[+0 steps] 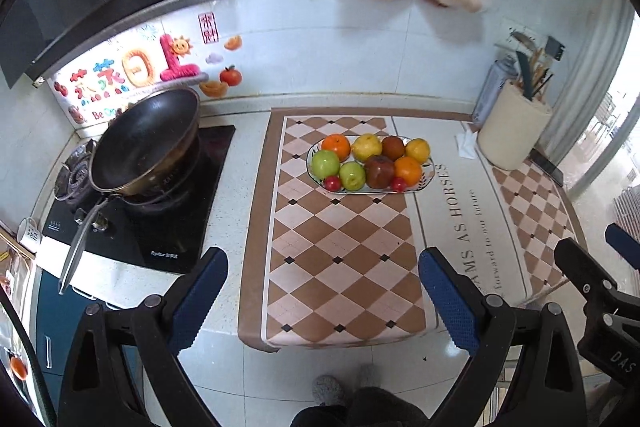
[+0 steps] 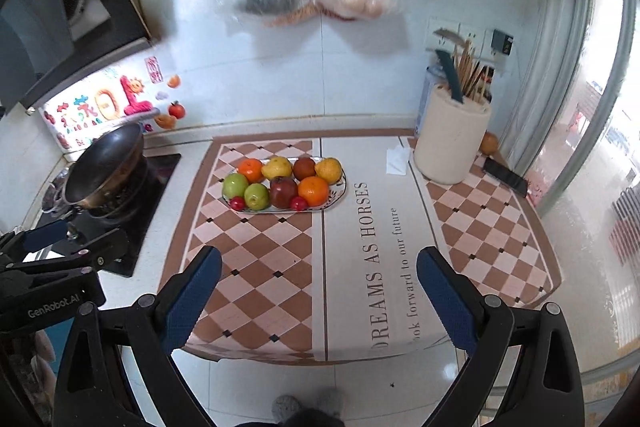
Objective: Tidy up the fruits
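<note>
Left wrist view, nearest first: my left gripper (image 1: 322, 301) has its jaws spread wide with nothing between them, only the checkered mat (image 1: 340, 239) showing in the gap. My right gripper (image 2: 319, 301) is equally wide and empty. Both hang well clear of the fruit, I judge because nothing is left to carry. Further along the worktop (image 1: 236, 187) sits the plate (image 1: 428, 179), on the mat, with the fruits (image 1: 370, 163) packed in two neat rows, cherries at the front edge. That looks finished to me. The wok (image 1: 148, 135) sits on the hob at left; the utensil pot (image 1: 514, 135) stands behind right.
</note>
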Demonstrator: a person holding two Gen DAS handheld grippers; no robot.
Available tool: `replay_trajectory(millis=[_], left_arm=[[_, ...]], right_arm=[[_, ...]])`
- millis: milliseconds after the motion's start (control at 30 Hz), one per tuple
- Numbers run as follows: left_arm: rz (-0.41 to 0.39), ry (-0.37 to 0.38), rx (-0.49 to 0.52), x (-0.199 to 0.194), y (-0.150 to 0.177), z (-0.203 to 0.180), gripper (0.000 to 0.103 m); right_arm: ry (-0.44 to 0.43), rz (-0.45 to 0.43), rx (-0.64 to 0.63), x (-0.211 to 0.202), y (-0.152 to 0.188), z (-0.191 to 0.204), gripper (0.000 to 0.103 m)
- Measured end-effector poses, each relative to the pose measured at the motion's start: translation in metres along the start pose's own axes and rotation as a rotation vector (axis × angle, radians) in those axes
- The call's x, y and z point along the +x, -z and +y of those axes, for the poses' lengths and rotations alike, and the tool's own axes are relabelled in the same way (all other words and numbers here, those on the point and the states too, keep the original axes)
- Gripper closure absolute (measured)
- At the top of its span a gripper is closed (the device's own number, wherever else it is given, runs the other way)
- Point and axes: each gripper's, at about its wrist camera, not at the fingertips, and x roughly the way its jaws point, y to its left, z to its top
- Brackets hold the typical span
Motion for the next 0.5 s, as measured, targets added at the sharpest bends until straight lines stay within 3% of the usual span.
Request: replay_trajectory(millis=[200,500], left_arm=[[-0.045,-0.001,-0.005,-0.041,0.015,-0.001,0.005],[-0.068,0.006,-0.023,-0.074,0.027,-0.003,0.005]], right_arm=[[-0.031,-0.047,-0.002,-0.052,0.008,-0.006,0.003],[-0.067,-0.061,0.002,-0.08,0.014,-0.012,0.001]])
